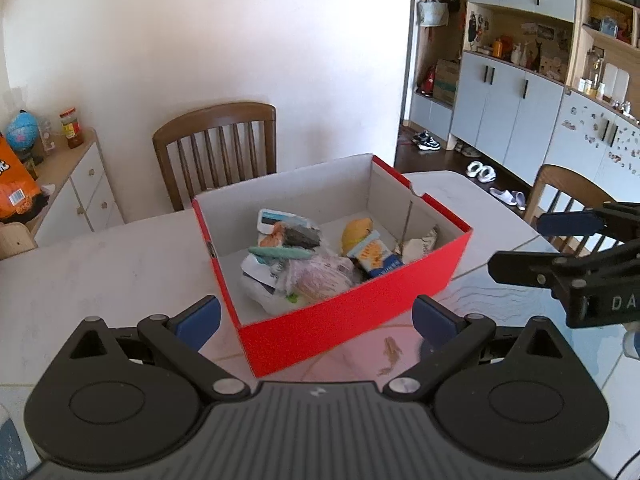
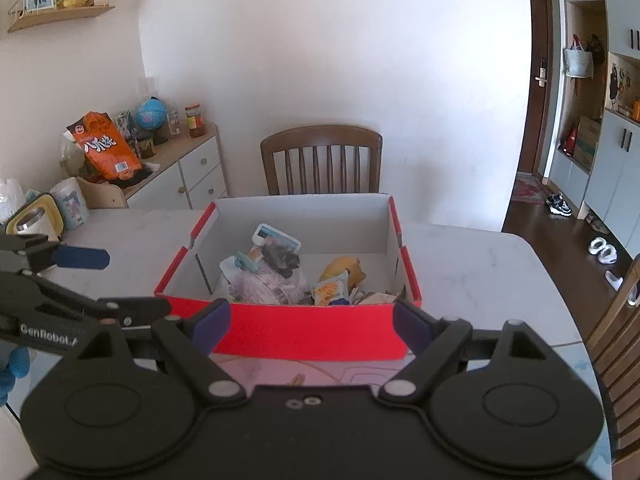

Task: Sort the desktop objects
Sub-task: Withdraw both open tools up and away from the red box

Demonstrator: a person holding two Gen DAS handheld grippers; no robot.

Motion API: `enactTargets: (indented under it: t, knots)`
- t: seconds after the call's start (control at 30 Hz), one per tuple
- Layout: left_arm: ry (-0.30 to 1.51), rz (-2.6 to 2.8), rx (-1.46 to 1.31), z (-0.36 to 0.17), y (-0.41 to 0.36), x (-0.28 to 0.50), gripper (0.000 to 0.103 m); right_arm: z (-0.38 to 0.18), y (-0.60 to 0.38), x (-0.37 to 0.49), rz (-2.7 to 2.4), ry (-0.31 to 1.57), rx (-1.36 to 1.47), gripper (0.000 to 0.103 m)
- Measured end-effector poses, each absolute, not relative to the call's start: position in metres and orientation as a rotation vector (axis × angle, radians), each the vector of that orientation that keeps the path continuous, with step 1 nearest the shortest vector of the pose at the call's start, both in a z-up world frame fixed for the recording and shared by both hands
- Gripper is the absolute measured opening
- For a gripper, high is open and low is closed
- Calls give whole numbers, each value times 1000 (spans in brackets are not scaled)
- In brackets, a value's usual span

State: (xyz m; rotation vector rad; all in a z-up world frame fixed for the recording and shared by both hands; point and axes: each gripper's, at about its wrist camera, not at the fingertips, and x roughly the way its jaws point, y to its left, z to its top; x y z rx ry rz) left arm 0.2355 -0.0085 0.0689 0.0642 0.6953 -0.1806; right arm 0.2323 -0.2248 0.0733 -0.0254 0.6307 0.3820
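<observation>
We hold both tools empty in front of the red box (image 1: 352, 320): the left hand-held gripper (image 1: 316, 318) has its jaws wide apart with nothing between them, and the right hand-held gripper (image 2: 312, 320) stands just as open and bare. The box sits on the pale counter (image 1: 100, 280), its near wall just ahead of both sets of fingertips.

By our reading the sorting is nearly done, since we see nothing loose on the counter near the box. If a piece remains out of view, we should bring it in over the near wall and lower it into free space on the box floor, not onto the heap, and let go only once it is below the rim.

Inside lie a white and blue packet (image 1: 276, 218), a green clip (image 1: 280, 253), a crumpled clear wrapper (image 1: 316, 280), a yellow soft toy (image 1: 356, 232), an orange and blue snack pack (image 1: 374, 258) and a crinkled pale wrapper (image 1: 420, 245) in the right corner.
</observation>
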Motion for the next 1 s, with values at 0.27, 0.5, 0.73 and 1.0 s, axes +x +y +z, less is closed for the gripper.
enactTargets:
  t: [0.27,0.5,0.73,1.0]
  knots:
    - [682,-180,49,69,-11,224,102,72,-225,223,376,632,-24,88]
    - [659,-172,47,65,-13,218,102,67,-225,221,358,640,-38,88]
    - [658,-166,58,58,-15,216,102,65,-227,220,351,649,-39,88]
    - [668,-147,72,50,-17,214,102,60,-229,217,346,662,-45,88]
